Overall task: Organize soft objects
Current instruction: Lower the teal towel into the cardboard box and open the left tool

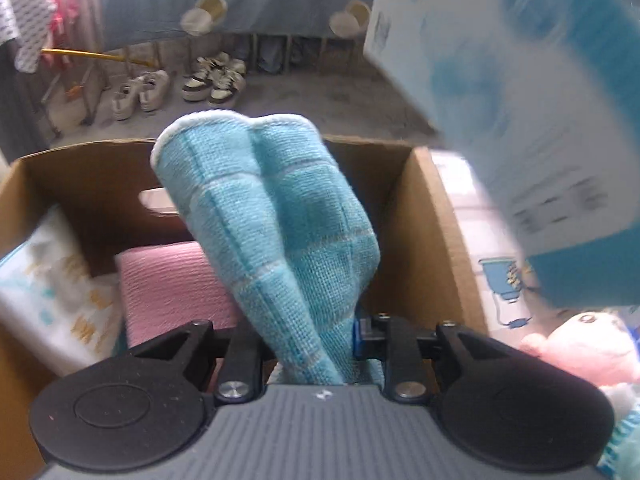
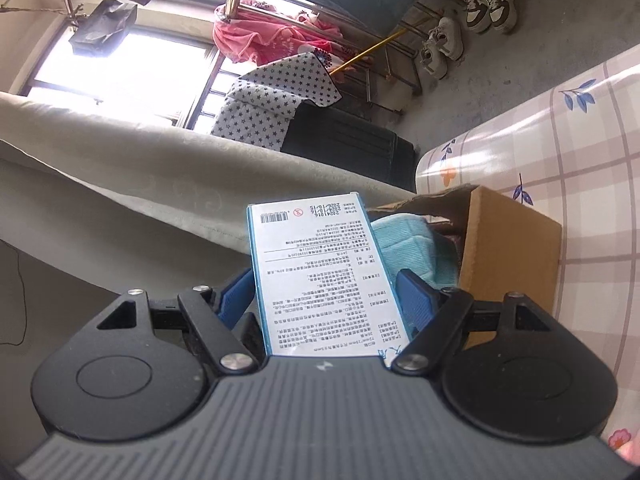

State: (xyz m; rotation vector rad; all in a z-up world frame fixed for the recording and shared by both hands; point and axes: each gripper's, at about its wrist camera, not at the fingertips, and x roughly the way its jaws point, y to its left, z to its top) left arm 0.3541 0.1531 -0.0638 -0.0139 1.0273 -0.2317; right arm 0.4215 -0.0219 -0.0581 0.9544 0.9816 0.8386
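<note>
My left gripper (image 1: 308, 344) is shut on a folded turquoise towel (image 1: 272, 216), which sticks up over the open cardboard box (image 1: 424, 216). Inside the box lie a pink towel (image 1: 172, 284) and a white printed pack (image 1: 48, 292). My right gripper (image 2: 328, 300) is shut on a blue-and-white pack (image 2: 316, 276) with printed text, held between its blue pads (image 2: 416, 300). In the left wrist view that same pack (image 1: 532, 92) looms blurred at the upper right, above the box's right side. In the right wrist view the turquoise towel (image 2: 412, 248) and the box (image 2: 508, 248) lie just beyond the pack.
The box stands on a table with a checked floral cloth (image 2: 580, 152). A pink plush toy (image 1: 580, 348) and a turquoise fuzzy item (image 1: 624, 440) lie right of the box. Shoes (image 1: 212, 76), a drying rack with hanging cloths (image 2: 276, 100) and a grey sofa edge (image 2: 120, 168) surround it.
</note>
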